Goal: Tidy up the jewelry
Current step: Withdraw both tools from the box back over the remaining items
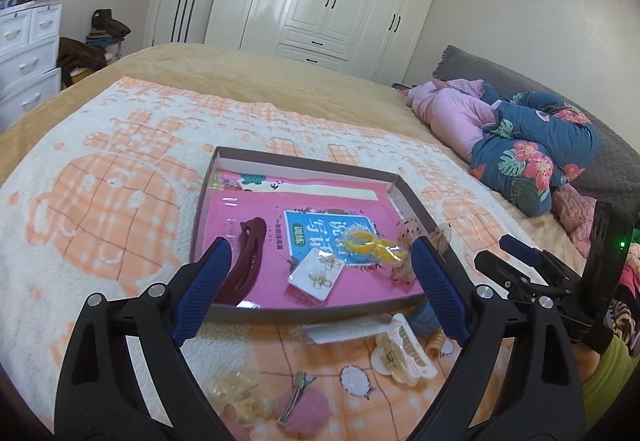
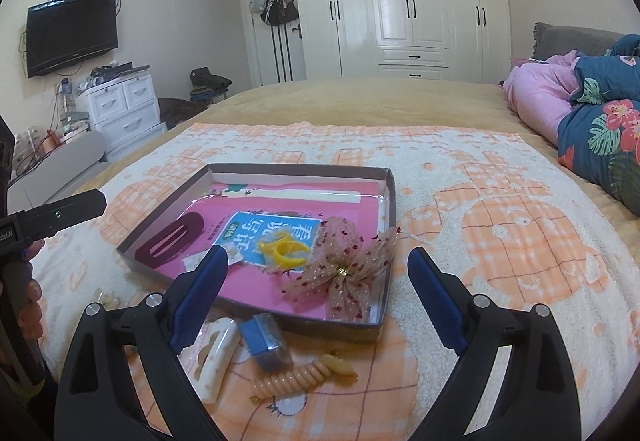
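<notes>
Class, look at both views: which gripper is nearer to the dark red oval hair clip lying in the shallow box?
Left. The left gripper hangs open over the box's near edge, one blue finger right beside the dark red oval hair clip. The right gripper hangs open further right, nearer the mesh bow.

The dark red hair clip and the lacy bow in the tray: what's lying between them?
In the right wrist view, between the red clip and the bow lie yellow rings in a clear bag, on the tray's blue-labelled pink book.
</notes>
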Tool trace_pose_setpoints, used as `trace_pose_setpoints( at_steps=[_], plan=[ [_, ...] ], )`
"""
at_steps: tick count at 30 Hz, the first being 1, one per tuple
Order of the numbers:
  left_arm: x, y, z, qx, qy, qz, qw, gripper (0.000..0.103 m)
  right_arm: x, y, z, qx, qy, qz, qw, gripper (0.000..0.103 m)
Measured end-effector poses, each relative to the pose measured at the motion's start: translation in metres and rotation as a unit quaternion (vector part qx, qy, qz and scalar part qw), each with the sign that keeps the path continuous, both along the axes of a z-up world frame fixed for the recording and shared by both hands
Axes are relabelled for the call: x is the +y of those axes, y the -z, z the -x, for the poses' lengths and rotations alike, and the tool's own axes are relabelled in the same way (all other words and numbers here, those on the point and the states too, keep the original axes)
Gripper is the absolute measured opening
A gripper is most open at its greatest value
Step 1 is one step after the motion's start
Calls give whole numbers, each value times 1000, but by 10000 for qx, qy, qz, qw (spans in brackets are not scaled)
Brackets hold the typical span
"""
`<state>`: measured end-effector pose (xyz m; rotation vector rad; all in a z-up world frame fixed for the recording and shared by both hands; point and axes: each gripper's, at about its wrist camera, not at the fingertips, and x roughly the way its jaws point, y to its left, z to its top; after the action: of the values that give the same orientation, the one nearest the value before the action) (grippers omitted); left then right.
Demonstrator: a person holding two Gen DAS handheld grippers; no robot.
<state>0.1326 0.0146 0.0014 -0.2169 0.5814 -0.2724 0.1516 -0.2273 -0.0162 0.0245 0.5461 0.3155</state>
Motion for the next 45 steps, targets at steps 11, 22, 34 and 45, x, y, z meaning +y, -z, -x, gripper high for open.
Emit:
trace_pose_setpoints(
  at_steps=[11, 22, 34, 45],
  plan=[
    [16, 3, 19, 44, -240, -31, 9997, 82, 10, -3, 21, -75, -222, -33, 9997, 89],
    [31, 5, 34, 64, -455, -170, 9988, 82, 24, 0, 39, -98, -494, 71, 9987, 89],
    [46, 17, 48, 262, -634, -317, 9971, 83, 46, 6, 55, -73, -872, 237, 9959, 89],
    [52, 28, 55, 432, -714, -363, 9958, 83, 65, 17, 65, 47, -1197, 369, 9921, 89]
  ],
)
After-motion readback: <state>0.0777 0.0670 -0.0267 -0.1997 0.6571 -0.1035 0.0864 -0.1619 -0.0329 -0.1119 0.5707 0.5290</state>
